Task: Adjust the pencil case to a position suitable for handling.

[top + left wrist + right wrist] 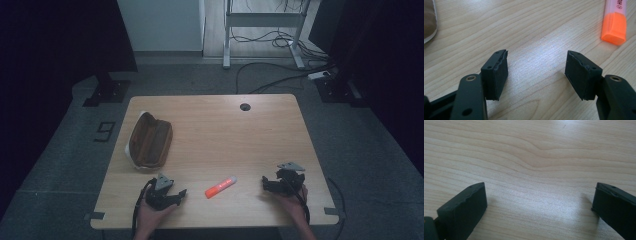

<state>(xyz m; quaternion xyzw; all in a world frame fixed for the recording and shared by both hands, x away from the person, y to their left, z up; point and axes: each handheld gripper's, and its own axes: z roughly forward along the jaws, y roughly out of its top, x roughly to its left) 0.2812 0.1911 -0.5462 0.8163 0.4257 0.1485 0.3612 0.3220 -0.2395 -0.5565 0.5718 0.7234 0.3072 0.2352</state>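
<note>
A person's two hands come in at the near edge of the wooden counter (215,130), each holding a gripper low over the surface. The left gripper (181,192) sits by the near left part of the counter, its tips angled toward the middle, and it is released: in the left gripper view its two black jaws stand apart with bare wood grain between them and nothing in their grasp. An orange highlighter (220,187) lies flat on the counter between the two grippers, nearer to the left one, slanting so that its orange body is toward the person and its pale end points away and to the right. In the left gripper view the highlighter (615,23) shows at the upper right, beyond the right-hand jaw and clear of it, not touched by either pad. The right gripper (264,182) rests near the front right of the counter, pointing toward the highlighter but well apart from it. It too is released: in the right gripper view the jaws stand wide at the two lower corners with plain wood between them. Farther back on the left side of the counter lies a brown pencil case (150,140), long and soft-looking, with a pale edge along its left side; a corner of it (429,21) shows at the upper left of the left gripper view.
</note>
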